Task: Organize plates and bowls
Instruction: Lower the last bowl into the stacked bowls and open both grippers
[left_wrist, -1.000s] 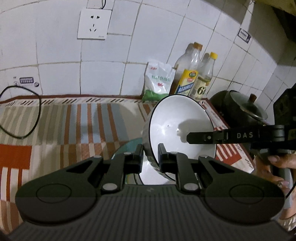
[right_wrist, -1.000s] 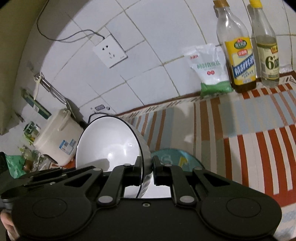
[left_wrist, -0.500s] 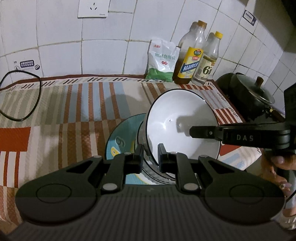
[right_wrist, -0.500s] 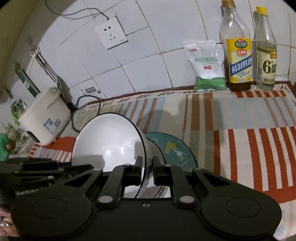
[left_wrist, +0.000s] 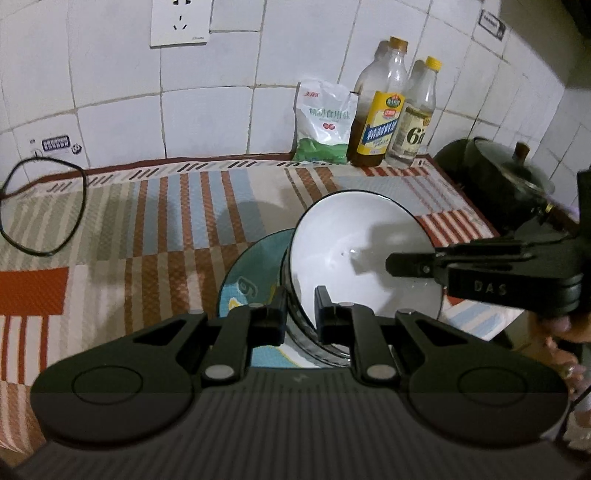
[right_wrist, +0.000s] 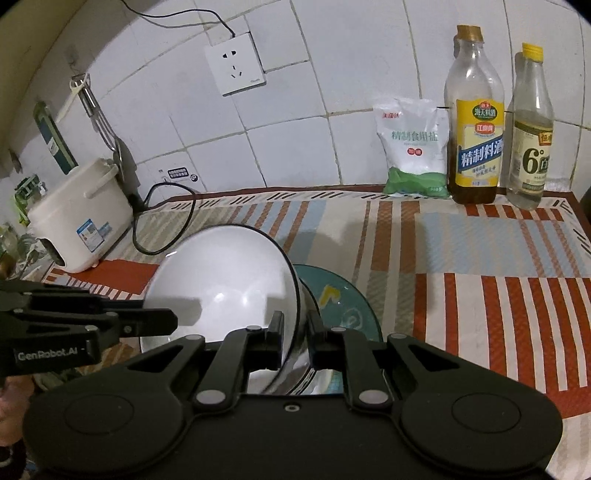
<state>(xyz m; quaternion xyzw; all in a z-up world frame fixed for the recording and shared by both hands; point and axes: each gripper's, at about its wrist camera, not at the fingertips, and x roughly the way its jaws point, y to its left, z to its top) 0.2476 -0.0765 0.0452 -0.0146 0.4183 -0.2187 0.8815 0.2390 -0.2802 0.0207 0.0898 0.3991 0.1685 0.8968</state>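
Note:
A white bowl with a black rim (left_wrist: 354, 251) (right_wrist: 221, 288) hangs tilted on its side over a teal plate (left_wrist: 251, 284) (right_wrist: 340, 295) on the striped mat. My left gripper (left_wrist: 300, 314) is shut on the bowl's near rim, one finger inside and one outside; its tips reach the bowl from the left in the right wrist view (right_wrist: 170, 321). My right gripper (right_wrist: 296, 332) has the opposite rim between its jaws, which are opening; a small gap shows beside the rim. Its tip (left_wrist: 395, 264) reaches over the bowl's mouth from the right.
Against the tiled back wall stand a salt bag (left_wrist: 325, 125), a yellow-labelled bottle (left_wrist: 376, 122) and a clear bottle (left_wrist: 413, 122). A black lidded pot (left_wrist: 509, 184) sits at the right, a white rice cooker (right_wrist: 74, 218) at the left with a black cable (left_wrist: 44, 206).
The bowl has come down over the teal plate with both grippers. The right gripper's jaws have parted slightly around the rim.

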